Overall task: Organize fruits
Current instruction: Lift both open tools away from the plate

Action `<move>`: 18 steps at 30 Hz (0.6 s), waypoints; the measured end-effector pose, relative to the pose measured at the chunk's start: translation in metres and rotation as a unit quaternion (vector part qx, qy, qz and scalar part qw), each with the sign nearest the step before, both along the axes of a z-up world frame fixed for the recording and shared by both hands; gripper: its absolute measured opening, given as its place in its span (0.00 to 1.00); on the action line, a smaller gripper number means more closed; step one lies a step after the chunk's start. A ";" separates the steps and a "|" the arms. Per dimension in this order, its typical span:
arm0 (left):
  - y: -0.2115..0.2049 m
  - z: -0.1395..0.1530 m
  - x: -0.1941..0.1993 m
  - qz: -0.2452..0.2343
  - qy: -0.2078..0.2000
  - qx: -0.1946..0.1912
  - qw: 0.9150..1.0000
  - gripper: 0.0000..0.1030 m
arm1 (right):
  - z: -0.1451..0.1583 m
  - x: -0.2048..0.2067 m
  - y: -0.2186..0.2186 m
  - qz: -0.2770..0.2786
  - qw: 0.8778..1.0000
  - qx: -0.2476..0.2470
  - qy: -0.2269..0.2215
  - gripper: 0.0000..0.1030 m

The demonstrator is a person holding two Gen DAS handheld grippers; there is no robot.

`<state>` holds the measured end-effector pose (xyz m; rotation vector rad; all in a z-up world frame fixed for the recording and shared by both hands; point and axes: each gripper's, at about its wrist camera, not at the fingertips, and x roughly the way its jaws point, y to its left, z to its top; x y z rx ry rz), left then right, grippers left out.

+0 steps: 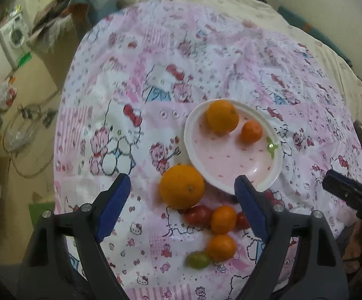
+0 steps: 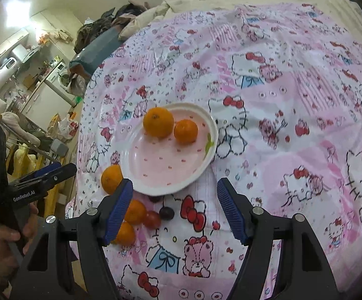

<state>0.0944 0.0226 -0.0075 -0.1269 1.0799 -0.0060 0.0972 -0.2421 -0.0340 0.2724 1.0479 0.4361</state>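
My left gripper point(image 1: 182, 195) hangs above the near edge of the table with its blue pads spread wide and nothing between them. My right gripper point(image 2: 174, 200) is also spread wide and empty, held off to the right of the left one; in the right wrist view I can see a hand point(image 2: 4, 235) wrapped around the left tool's handle at the table's left edge.

I take the pink plate point(image 1: 233, 165) as my landmark. It sits on the Hello Kitty tablecloth point(image 1: 136, 80), and the left gripper's right pad overlaps its near rim in the left wrist view. On the plate, toward its far side, lie a large orange point(image 1: 222, 116) and a smaller mandarin point(image 1: 251, 131), close together.

Just off the plate's near-left rim rests another big orange point(image 1: 181, 186), which falls between my left gripper's open pads. Nearer to me than that fruit is a small cluster: a red cherry tomato point(image 1: 198, 215), a small orange fruit point(image 1: 223, 219) touching it, a second red tomato point(image 1: 242, 221) partly hidden behind the right pad, another small orange fruit point(image 1: 221, 247) and a green tomato point(image 1: 198, 260) nearest the gripper's body.

From the right wrist view, the plate lies ahead and slightly left of the right gripper's gap, and the cluster sits by its left pad.
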 end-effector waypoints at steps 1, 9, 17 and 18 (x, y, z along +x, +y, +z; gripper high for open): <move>0.003 -0.002 0.001 0.006 0.004 -0.003 1.000 0.80 | -0.001 0.000 0.001 0.002 1.000 -0.002 0.000 0.70; 0.014 -0.023 0.007 0.030 0.042 -0.029 0.998 0.80 | -0.012 0.009 0.007 -0.006 1.000 -0.005 0.020 0.70; 0.007 -0.069 0.023 0.035 0.118 -0.041 0.991 0.80 | -0.019 0.018 -0.001 -0.032 0.998 0.012 0.044 0.70; 0.002 -0.078 0.026 0.027 0.132 -0.027 0.990 0.80 | -0.019 0.019 -0.002 -0.034 0.998 0.011 0.045 0.70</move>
